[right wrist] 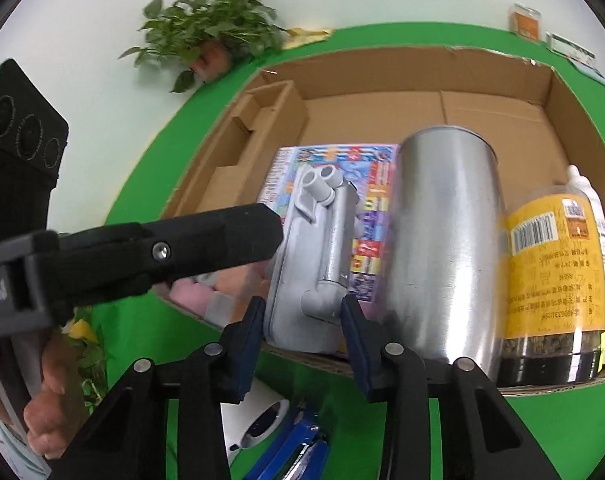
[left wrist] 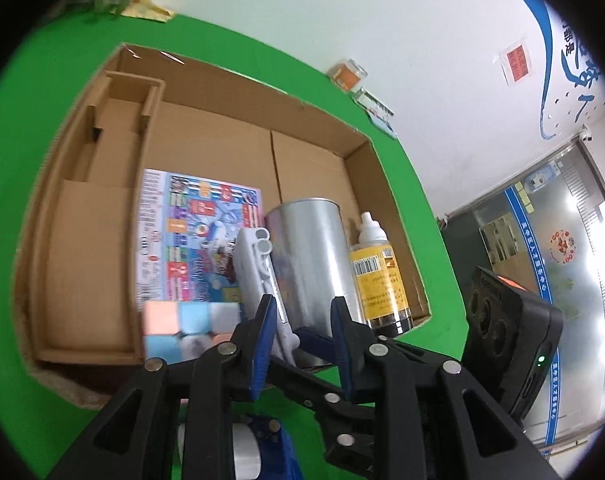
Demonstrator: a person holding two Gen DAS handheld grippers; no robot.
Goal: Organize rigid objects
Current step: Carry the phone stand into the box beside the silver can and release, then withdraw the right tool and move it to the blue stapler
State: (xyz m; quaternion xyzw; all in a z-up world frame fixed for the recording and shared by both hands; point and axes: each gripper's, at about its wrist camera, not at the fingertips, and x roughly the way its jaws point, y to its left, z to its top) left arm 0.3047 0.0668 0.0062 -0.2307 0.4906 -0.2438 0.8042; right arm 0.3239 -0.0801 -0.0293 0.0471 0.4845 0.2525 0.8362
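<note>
One grey plastic fitting point(right wrist: 306, 260) stood in the cardboard box point(right wrist: 502, 112), long axis running away from the right tongs point(right wrist: 300, 320), which pinched its base; left tongs point(left wrist: 302, 320) narrowed alongside, grip unclear.

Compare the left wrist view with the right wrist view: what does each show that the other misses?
Left wrist only: a glass door with blue stripes and a red paper notice on the wall. Right wrist only: a person's hand gripping a handle. Both: the brown cardboard box, the tall silver metal can, the yellow-labelled bottle, the grey plastic part and the colourful printed card.
</note>
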